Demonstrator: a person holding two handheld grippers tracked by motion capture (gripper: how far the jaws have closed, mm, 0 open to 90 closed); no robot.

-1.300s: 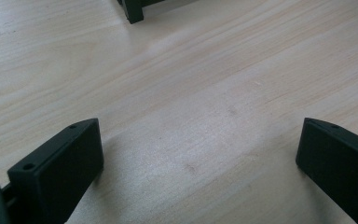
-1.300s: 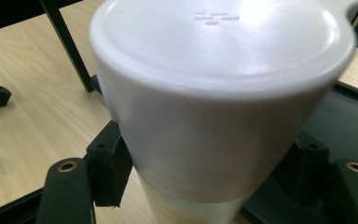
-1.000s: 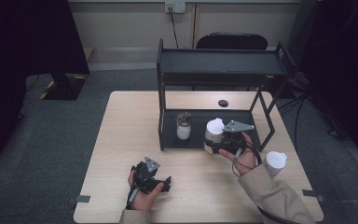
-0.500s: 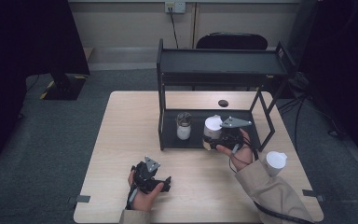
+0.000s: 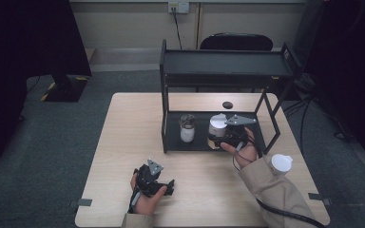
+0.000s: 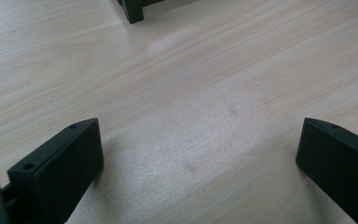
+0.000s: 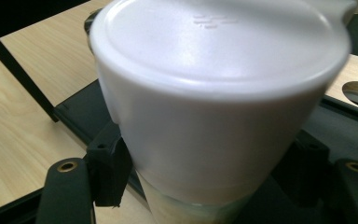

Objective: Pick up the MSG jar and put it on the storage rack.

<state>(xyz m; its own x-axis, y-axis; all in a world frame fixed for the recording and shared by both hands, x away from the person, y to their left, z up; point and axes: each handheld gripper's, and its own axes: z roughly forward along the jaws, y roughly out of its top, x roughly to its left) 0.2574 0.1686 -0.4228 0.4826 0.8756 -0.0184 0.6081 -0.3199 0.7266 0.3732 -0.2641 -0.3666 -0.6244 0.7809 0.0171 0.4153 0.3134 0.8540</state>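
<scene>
With the left tongs (image 5: pixel 153 183) idling apart, the right tongs (image 5: pixel 220 140) are clamping the white-lidded jar (image 5: pixel 217 125) and should be lowering it level onto the rack's bottom shelf (image 5: pixel 197 142), at three o'clock of the small jar (image 5: pixel 187 128).

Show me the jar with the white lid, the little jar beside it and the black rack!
White-lidded jar (image 7: pixel 214 60): right gripper view, on its lid.
Small jar (image 5: pixel 187 128): high view, on its side.
Black rack (image 5: pixel 228 61): high view, on its top shelf.

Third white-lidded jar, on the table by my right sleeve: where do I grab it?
Take the jar on its side wall just under the white lid, coming level from the table's near edge. It stands upright, and the lid looks too broad to grip from above.
</scene>
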